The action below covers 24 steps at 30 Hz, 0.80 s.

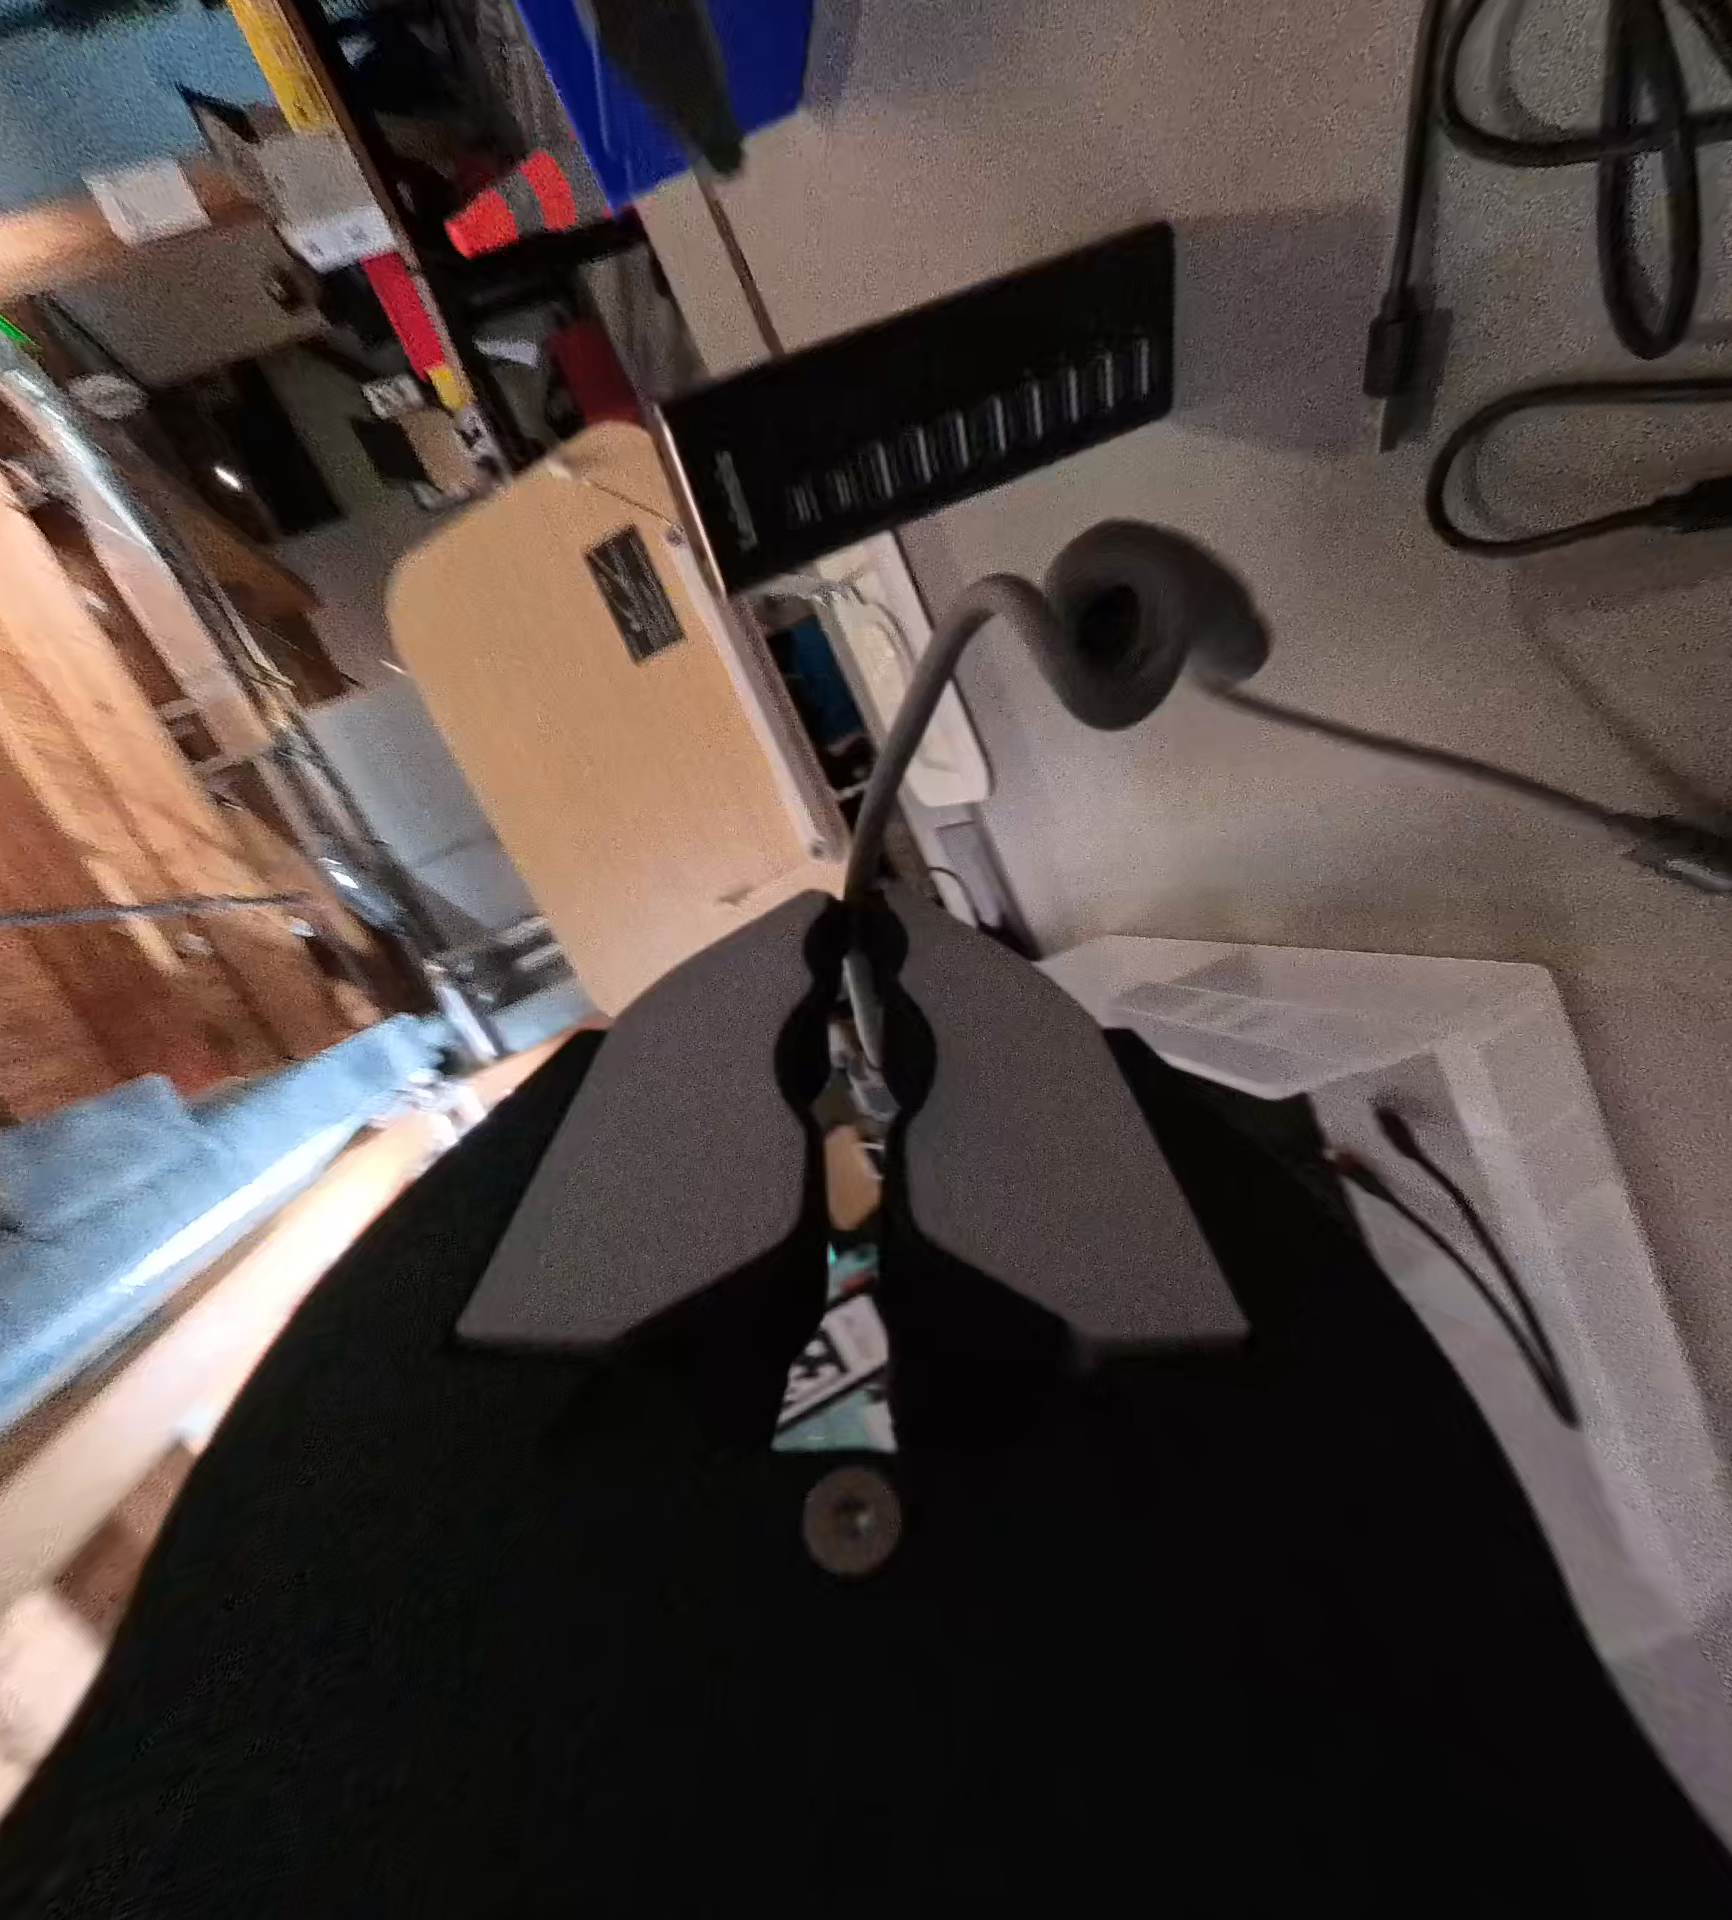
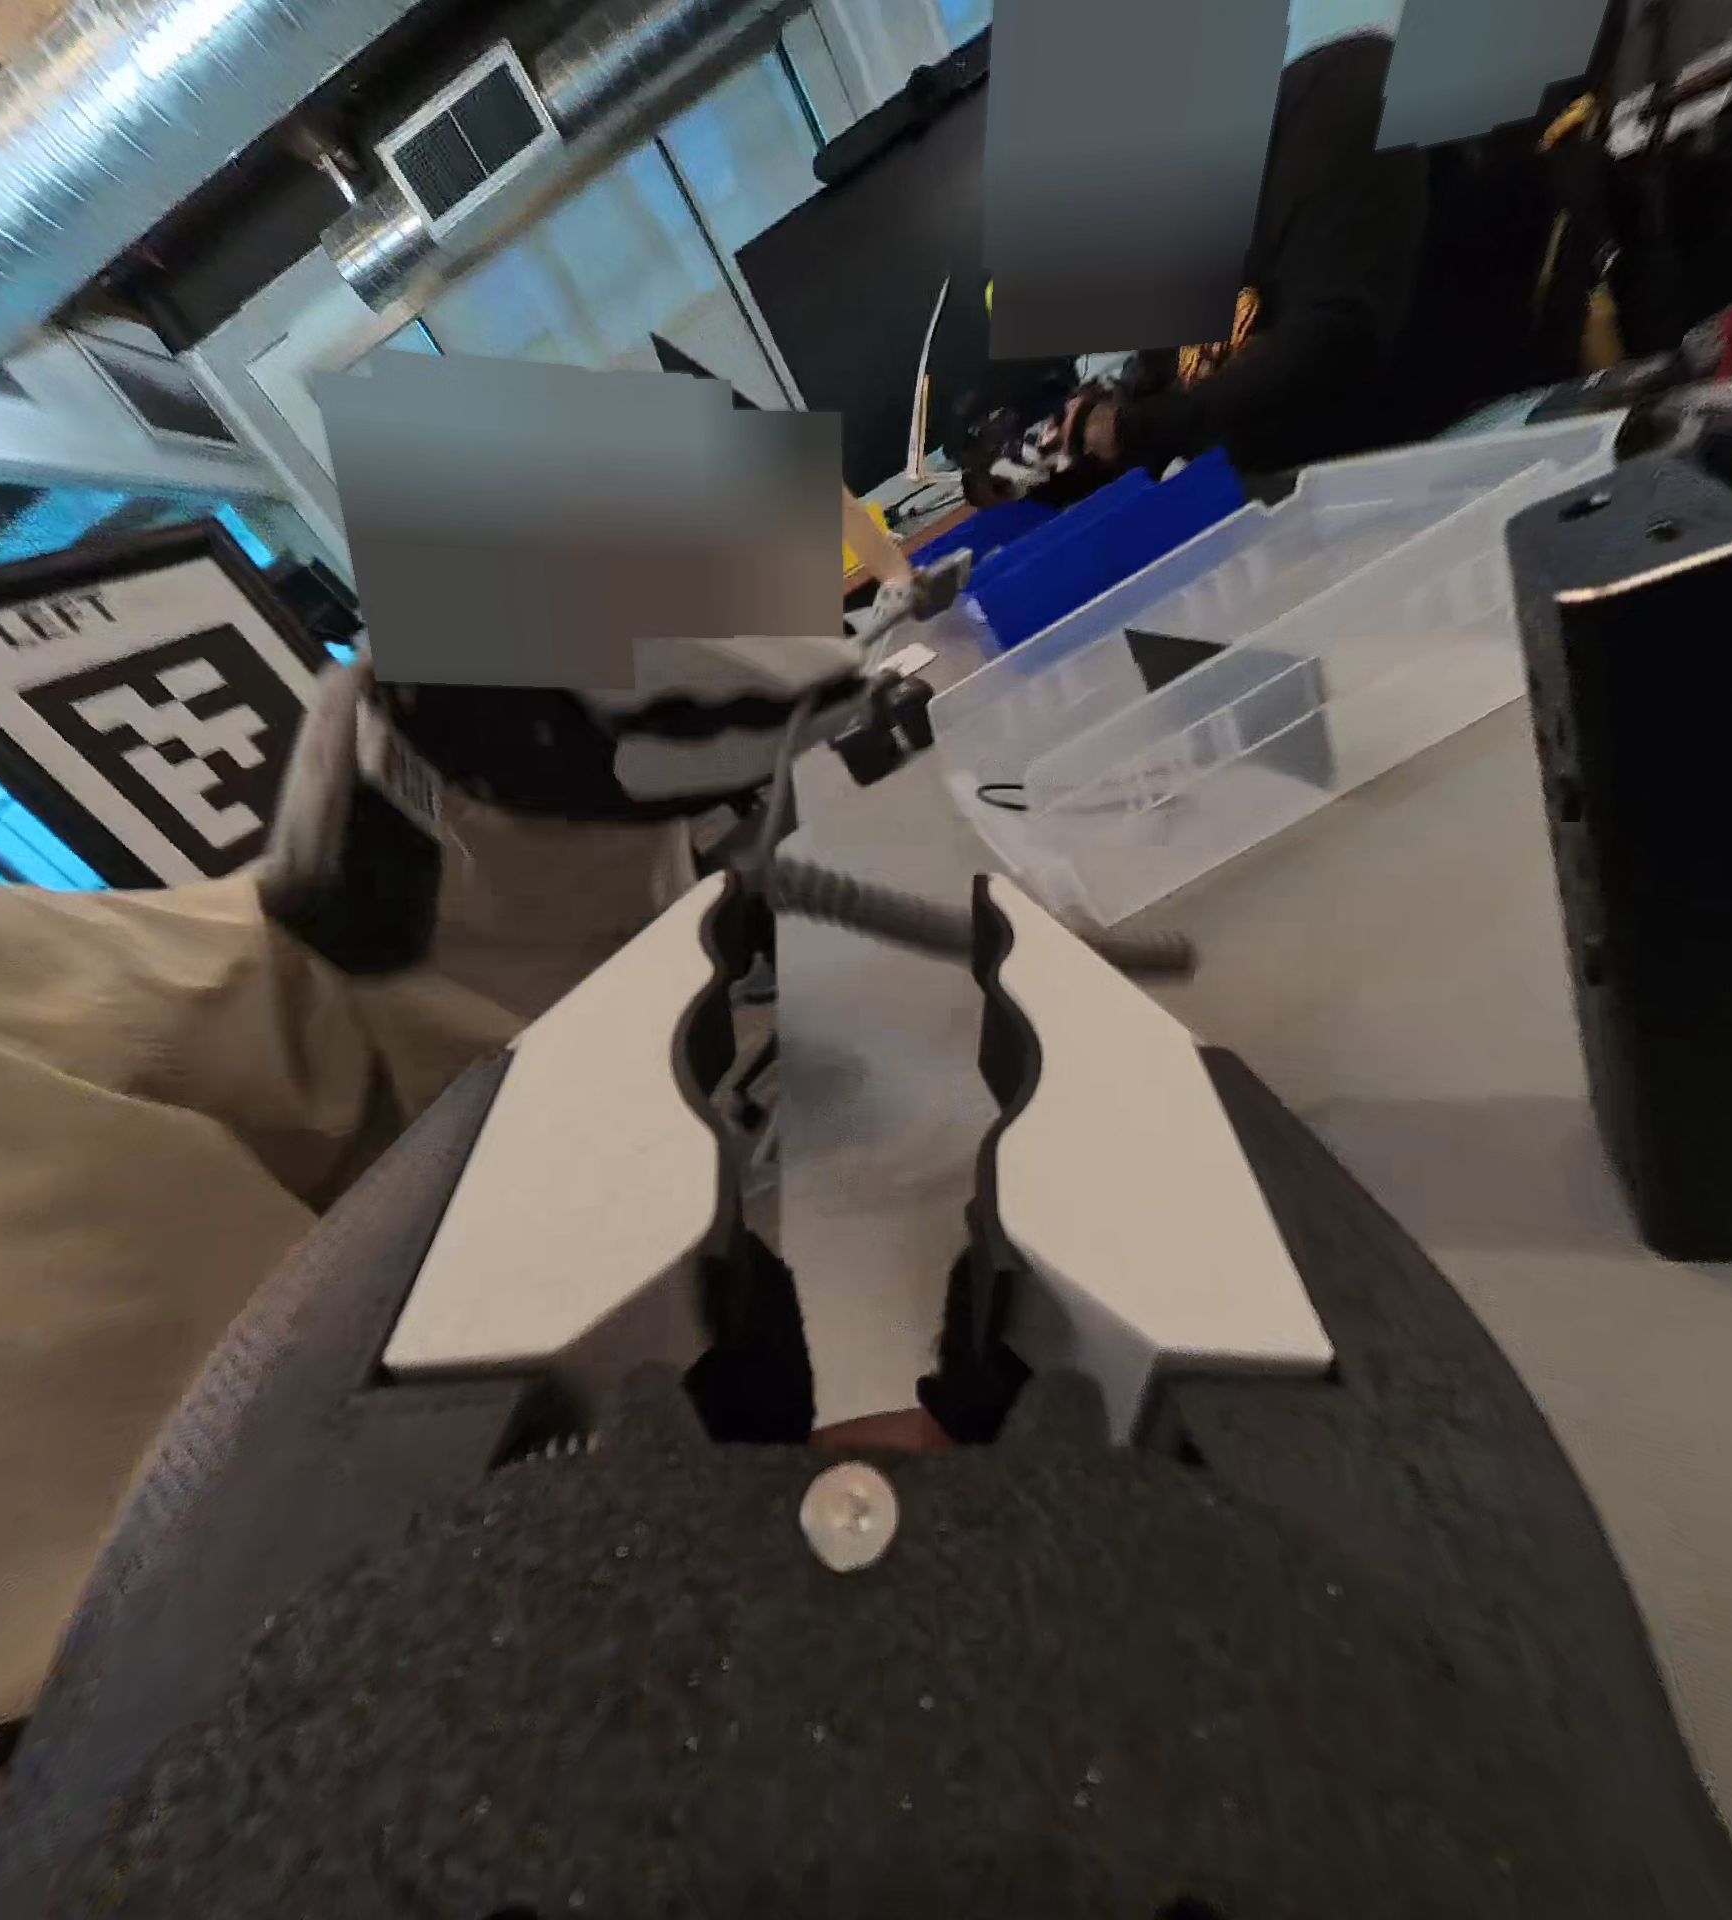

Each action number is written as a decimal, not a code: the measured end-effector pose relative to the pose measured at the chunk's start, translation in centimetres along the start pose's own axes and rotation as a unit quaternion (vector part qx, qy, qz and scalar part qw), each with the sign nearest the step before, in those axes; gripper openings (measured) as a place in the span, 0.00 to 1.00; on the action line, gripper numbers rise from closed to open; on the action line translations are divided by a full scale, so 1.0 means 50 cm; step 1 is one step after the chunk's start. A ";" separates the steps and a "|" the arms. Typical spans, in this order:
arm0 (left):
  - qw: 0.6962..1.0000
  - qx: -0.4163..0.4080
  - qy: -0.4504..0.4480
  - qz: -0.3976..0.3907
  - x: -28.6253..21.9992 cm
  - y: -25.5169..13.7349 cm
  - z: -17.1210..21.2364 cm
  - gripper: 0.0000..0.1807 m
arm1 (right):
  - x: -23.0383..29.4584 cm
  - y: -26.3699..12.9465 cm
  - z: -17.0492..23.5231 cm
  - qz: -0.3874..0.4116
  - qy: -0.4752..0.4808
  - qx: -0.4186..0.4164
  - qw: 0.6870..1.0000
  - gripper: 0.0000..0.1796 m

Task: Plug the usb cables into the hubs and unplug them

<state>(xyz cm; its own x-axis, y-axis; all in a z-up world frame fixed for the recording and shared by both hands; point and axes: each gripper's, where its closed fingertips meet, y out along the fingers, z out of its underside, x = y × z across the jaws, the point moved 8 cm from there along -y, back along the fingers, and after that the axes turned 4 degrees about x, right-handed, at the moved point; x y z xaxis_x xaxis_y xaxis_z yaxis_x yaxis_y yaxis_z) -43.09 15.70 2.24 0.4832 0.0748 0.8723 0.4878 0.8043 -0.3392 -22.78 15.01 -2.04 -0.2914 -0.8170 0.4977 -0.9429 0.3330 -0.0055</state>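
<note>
My left gripper (image 1: 857, 916) is shut on a grey USB cable (image 1: 909, 717). The cable runs up from the fingertips to a coiled section (image 1: 1122, 634), then right across the table to a loose plug (image 1: 1719, 871). A long black hub (image 1: 945, 416) with a row of ports lies beyond the coil. My right gripper (image 2: 854, 888) is open and empty above the table. In the right wrist view the left gripper (image 2: 820, 691) shows farther off, with the cable hanging from it to the coil (image 2: 883, 902) and a black plug (image 2: 883, 732) by its tips. A black hub (image 2: 1662, 831) stands upright at the right.
More black cables (image 1: 1620, 208) lie at the far right of the grey table (image 1: 1257, 260). A clear plastic box (image 1: 1413, 1091) sits beside my left gripper. Clear bins (image 2: 1257, 644) and blue bins (image 2: 1080, 530) stand behind. A beige sleeve (image 2: 114, 1039) fills the left. The table edge (image 1: 727, 343) is close.
</note>
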 end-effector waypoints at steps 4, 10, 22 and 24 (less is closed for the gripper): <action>0.987 -0.040 0.139 -0.067 -0.040 -0.010 -0.091 0.02 | -0.015 0.029 0.003 0.005 0.110 0.071 0.991 0.24; 0.966 -0.081 0.233 -0.082 -0.073 -0.004 -0.172 0.02 | -0.032 0.070 0.043 -0.022 0.201 0.067 0.977 0.22; 0.983 -0.074 0.157 -0.059 -0.075 0.013 -0.207 0.02 | -0.036 0.030 0.014 -0.001 0.108 -0.012 0.994 0.04; 0.997 -0.073 0.007 0.003 -0.064 0.014 -0.193 0.08 | -0.032 0.013 0.006 0.004 0.057 -0.028 0.998 0.04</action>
<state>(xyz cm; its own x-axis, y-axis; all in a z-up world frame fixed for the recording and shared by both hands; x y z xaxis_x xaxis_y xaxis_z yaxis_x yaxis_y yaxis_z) -37.26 10.33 -4.17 0.4958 0.0713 0.8655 0.5843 0.7100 -0.3932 -22.99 16.39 -3.10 -0.2756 -0.7565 0.5931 -0.9293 0.3674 0.0368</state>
